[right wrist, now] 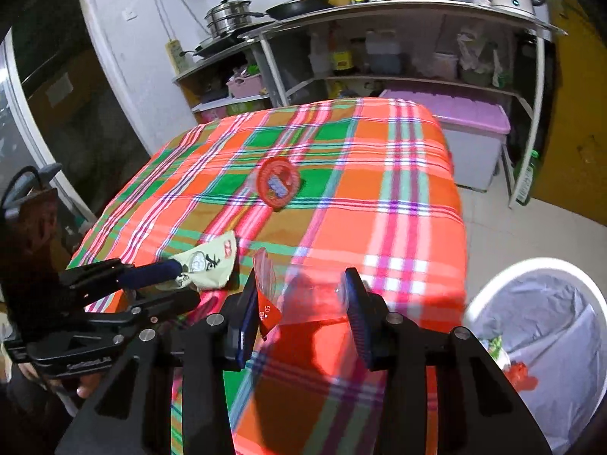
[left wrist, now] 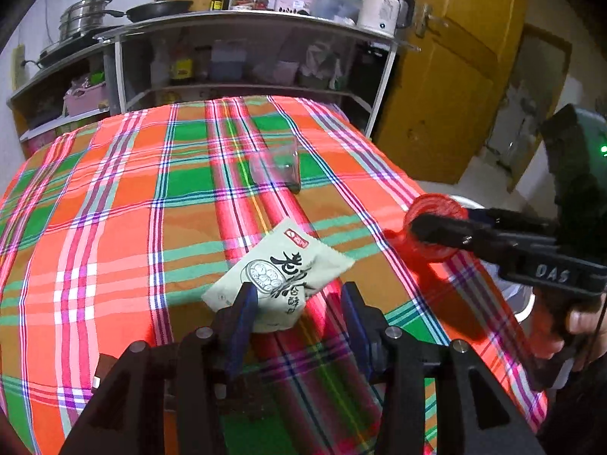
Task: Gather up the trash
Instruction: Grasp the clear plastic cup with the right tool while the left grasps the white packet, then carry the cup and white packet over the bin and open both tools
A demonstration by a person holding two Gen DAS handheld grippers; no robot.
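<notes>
On the plaid-clothed table (left wrist: 114, 204), beside the white lined bin (right wrist: 538, 326), the right gripper (right wrist: 299, 299) clamps a clear red-tinted plastic cup (right wrist: 315, 299), the left gripper (left wrist: 299, 299) spread around a pale-green snack packet (left wrist: 280, 269), pads unpressed.

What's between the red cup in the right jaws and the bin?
Nothing visible. The red plastic cup sits between the right gripper's jaws near the table edge. The white bin stands open on the floor just to its right. The left gripper is on the opposite side.
</notes>
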